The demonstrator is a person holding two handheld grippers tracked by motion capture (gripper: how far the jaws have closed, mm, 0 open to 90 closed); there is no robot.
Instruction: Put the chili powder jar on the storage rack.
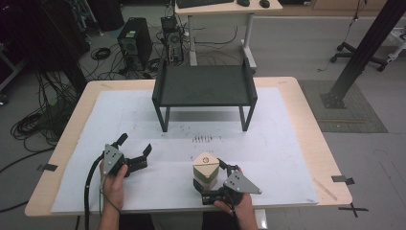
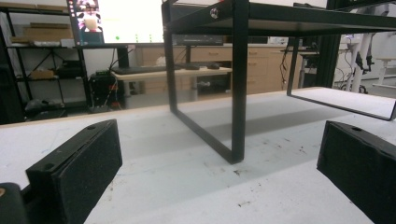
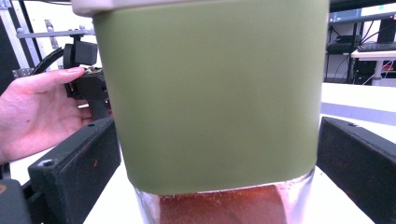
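Right gripper (image 1: 216,173) set around the olive-sleeved jar (image 1: 206,170) near the front of the bench (image 1: 306,139), fingers (image 3: 74,168) spread wide on either flank of the jar, with a gap showing on both sides in the right gripper view, so not yet clamped. Best closed squarely on the green sleeve rather than on the clear glass base below it, where reddish contents show; level and centred before squeezing, since the tall jar would probably tip under an off-centre pinch. Left gripper (image 1: 135,149) resting apart to the side, fingers (image 2: 79,168) wide open and holding nothing, pointed toward the black metal stand (image 1: 205,91). Ahead of the right fingers, bare white mat up to the stand's legs; open room under and on top of the shelf. Front bench edge close behind the hand, so lifting forward and up judged safer than drawing back.
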